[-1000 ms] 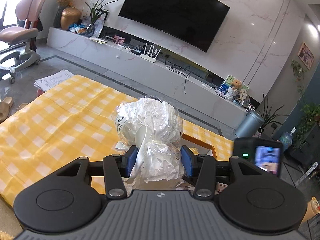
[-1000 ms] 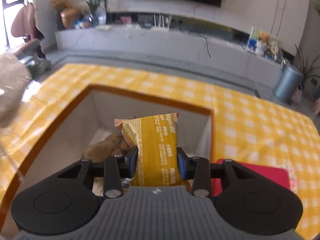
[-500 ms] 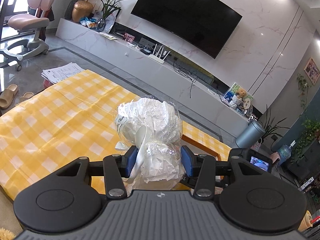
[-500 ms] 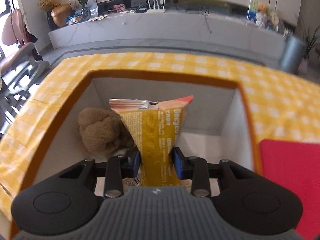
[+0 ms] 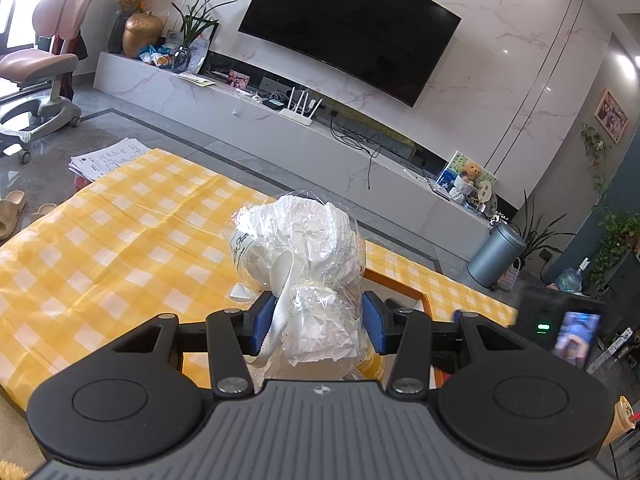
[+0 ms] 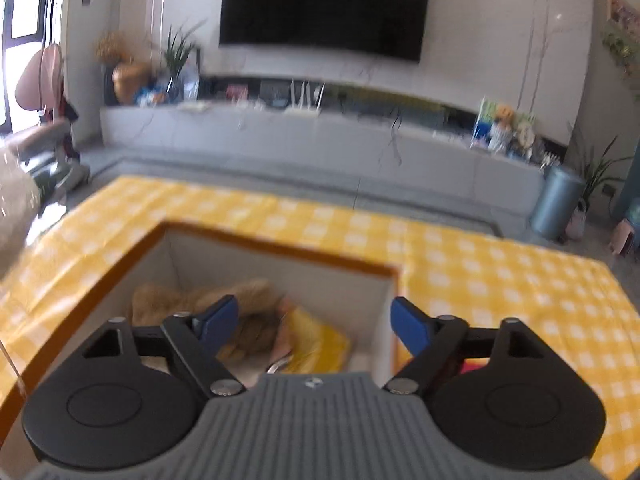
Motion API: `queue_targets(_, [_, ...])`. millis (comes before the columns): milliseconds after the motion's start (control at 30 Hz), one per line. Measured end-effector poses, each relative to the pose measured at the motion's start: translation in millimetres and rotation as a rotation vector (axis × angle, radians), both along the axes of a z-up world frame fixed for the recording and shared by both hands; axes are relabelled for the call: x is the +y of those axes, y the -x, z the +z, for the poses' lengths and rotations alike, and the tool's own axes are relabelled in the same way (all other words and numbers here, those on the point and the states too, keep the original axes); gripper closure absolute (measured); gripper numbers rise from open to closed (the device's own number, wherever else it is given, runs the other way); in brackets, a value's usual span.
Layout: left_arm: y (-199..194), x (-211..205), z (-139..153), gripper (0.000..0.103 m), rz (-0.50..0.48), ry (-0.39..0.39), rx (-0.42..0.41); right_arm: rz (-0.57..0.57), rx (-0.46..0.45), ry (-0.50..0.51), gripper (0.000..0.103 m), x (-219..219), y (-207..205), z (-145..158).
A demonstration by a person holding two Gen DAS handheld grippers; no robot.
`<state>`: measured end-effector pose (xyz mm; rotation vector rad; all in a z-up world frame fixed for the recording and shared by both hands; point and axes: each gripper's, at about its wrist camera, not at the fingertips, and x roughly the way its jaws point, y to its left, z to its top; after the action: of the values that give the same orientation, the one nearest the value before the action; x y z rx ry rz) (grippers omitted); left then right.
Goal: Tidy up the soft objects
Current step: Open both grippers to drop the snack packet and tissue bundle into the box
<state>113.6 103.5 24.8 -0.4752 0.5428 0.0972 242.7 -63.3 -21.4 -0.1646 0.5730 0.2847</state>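
My left gripper (image 5: 316, 326) is shut on a white soft bundle wrapped in clear plastic (image 5: 302, 252), held above the yellow checked tablecloth (image 5: 120, 240). My right gripper (image 6: 316, 322) is open and empty above an orange-rimmed box (image 6: 276, 246). Inside the box lie a yellow snack bag (image 6: 316, 344) and a brown plush toy (image 6: 240, 304). The box's corner also shows in the left wrist view (image 5: 400, 284), just right of the bundle.
A red flat object (image 6: 472, 368) lies on the cloth right of the box, mostly hidden by my right finger. A stack of papers (image 5: 106, 156) sits beyond the table's far left corner. A TV console (image 6: 320, 140) runs along the back wall.
My right gripper opened and let go of the yellow snack bag, which now lies in the box; the gripper lifted and tilted up. My left gripper still holds the white bundle.
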Motion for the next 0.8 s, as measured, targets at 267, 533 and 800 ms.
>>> queue_targets(267, [-14.0, -18.2, -12.1, 0.049, -0.108, 0.001, 0.029, -0.004, -0.158, 0.005, 0.007, -81.2, 34.0, 39.9])
queue_targets(533, [-41.7, -56.7, -45.3, 0.049, -0.214, -0.038, 0.120, -0.085, -0.193, 0.001, 0.007, -145.5, 46.2, 8.7])
queue_targets(800, [-62.1, -79.5, -73.8, 0.049, -0.195, -0.143, 0.226, -0.133, -0.110, -0.046, 0.007, -155.1, 31.6, -3.9])
